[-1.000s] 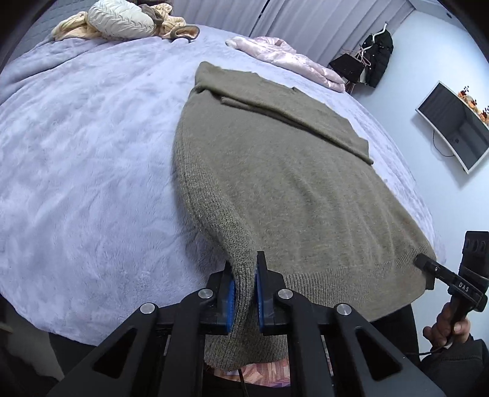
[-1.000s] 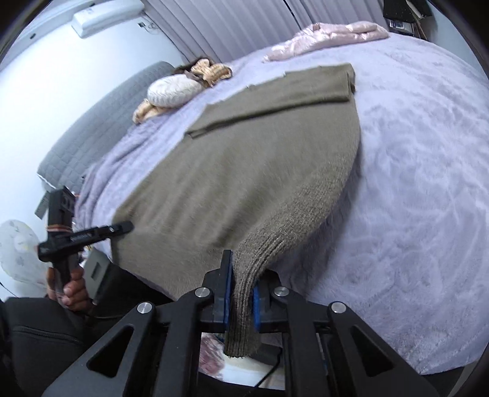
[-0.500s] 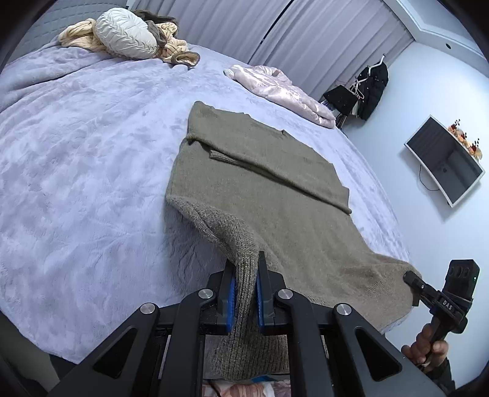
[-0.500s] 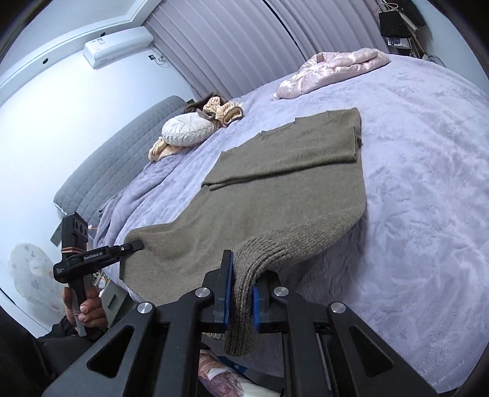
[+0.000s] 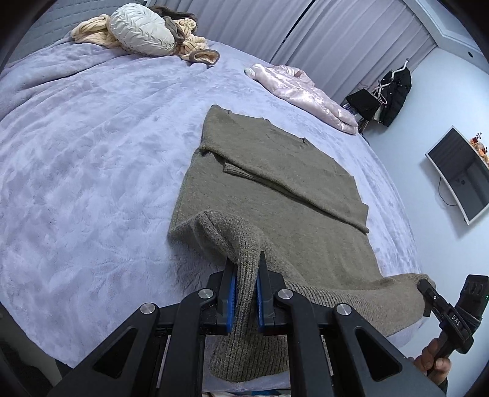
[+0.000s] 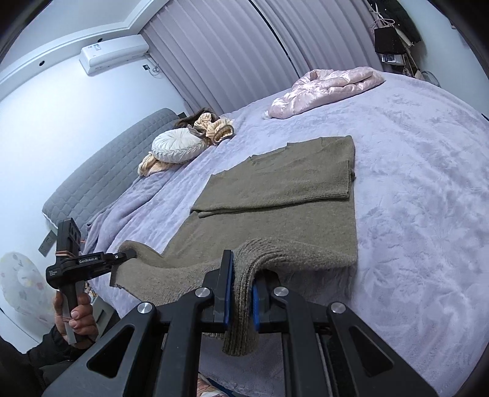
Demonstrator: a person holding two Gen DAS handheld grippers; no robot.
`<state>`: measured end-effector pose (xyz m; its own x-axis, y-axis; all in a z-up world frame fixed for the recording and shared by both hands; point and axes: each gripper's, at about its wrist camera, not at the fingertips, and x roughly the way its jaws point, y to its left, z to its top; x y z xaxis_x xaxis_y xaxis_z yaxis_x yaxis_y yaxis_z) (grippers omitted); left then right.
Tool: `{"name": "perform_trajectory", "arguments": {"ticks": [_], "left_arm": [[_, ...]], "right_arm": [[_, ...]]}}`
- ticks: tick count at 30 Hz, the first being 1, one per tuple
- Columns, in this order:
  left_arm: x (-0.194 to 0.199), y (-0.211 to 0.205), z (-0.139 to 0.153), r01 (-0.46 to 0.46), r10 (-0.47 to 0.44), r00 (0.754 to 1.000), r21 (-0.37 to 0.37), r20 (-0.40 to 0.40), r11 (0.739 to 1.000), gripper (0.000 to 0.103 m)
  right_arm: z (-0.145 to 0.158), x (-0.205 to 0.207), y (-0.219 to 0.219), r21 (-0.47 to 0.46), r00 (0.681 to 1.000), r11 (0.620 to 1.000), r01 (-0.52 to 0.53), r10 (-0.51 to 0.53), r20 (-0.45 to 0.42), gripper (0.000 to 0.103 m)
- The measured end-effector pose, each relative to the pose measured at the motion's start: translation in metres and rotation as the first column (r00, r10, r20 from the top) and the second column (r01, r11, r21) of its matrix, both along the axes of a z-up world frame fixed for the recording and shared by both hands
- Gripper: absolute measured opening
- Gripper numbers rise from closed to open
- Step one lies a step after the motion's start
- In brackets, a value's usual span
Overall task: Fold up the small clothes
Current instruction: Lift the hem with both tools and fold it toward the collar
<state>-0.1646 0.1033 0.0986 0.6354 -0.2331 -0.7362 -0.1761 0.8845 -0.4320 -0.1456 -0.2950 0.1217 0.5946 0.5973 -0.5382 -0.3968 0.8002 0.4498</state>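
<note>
An olive-brown knit sweater [image 5: 275, 189] lies on the lilac bed [image 5: 91, 152], its sleeves folded across the chest. My left gripper [image 5: 246, 268] is shut on the ribbed hem at one bottom corner and holds it lifted above the bed. My right gripper [image 6: 243, 268] is shut on the other bottom corner of the sweater [image 6: 275, 213], also lifted. Each gripper shows in the other's view: the right one [image 5: 428, 290] at the hem's far end, the left one [image 6: 122, 255] likewise. The raised hem curls over the sweater's lower body.
A round white cushion [image 5: 142, 29] and beige clothes [image 5: 91, 33] lie at the head of the bed. A pink quilted jacket [image 5: 299, 88] lies at the far side. A grey headboard [image 6: 101, 183], curtains [image 6: 244, 45], a wall TV [image 5: 458, 177] and a coat rack [image 5: 394, 91] surround the bed.
Both grippers have lifted the hem off the bed's near edge and carried it forward over the sweater, so the bottom now curls up and over the lower body.
</note>
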Motion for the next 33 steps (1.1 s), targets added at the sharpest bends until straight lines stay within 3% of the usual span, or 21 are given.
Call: {"name": "perform_trajectory", "arguments": {"ticks": [8, 33], "left_arm": [[0.014, -0.005, 0.002, -0.008, 0.009, 1.000, 0.039, -0.017, 0.999, 0.012], [0.061, -0.004, 0.013, -0.009, 0.013, 0.999, 0.066, -0.052, 0.998, 0.012]], "right_arm": [[-0.001, 0.021, 0.003, -0.038, 0.999, 0.999, 0.031, -0.032, -0.021, 0.011], [0.010, 0.073, 0.012, -0.082, 0.996, 0.993, 0.088, -0.090, -0.022, 0.011]]}}
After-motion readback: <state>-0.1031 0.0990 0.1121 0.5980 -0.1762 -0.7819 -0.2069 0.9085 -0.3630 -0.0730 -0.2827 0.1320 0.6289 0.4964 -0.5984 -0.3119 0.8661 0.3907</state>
